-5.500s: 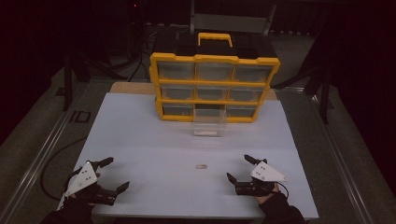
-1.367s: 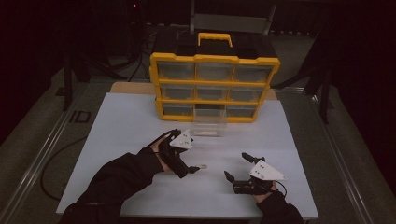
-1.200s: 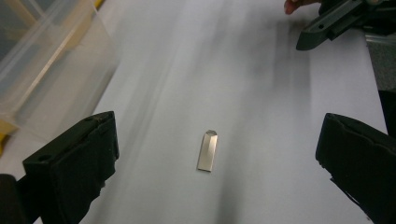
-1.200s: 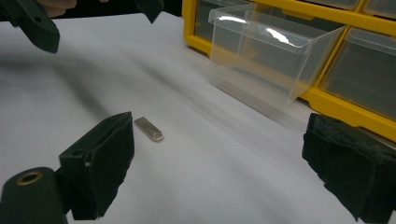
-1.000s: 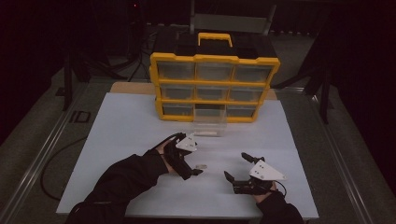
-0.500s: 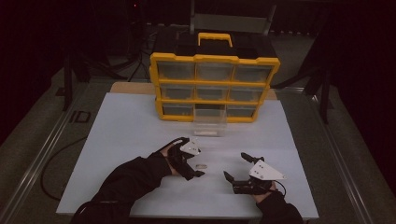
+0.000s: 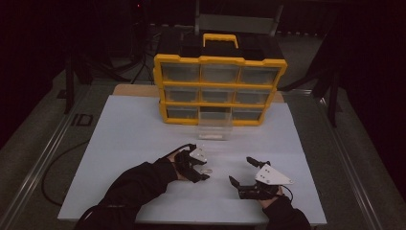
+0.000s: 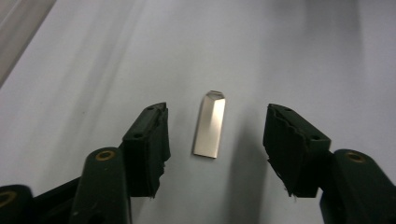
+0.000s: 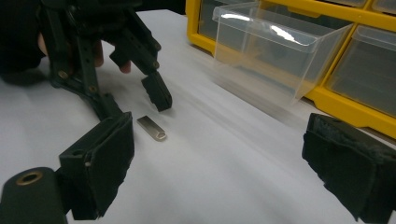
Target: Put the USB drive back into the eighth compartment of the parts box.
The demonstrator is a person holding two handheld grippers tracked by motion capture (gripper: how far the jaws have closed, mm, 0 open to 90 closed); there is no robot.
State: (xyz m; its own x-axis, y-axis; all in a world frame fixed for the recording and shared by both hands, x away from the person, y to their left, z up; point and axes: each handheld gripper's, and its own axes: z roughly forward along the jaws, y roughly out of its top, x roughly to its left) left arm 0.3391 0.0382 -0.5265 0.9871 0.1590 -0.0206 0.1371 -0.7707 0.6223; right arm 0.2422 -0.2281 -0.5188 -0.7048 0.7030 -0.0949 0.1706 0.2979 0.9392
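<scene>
Your left gripper (image 7: 203,168) sits low over the white table (image 7: 129,139), jaws spread wide on either side of a small flat metal USB stick (image 8: 209,123) that lies on the tabletop between them, touching neither pad. In the right gripper view the stick (image 9: 152,128) lies just beside the tip of that gripper's nearer jaw. Your right gripper (image 7: 240,172) rests on the table near the front edge, well apart from the stick, its jaws also wide and holding nothing. Behind stands a yellow drawer organizer (image 7: 219,89) with a carry handle; its clear bottom-middle drawer (image 7: 214,127) is pulled out toward you.
</scene>
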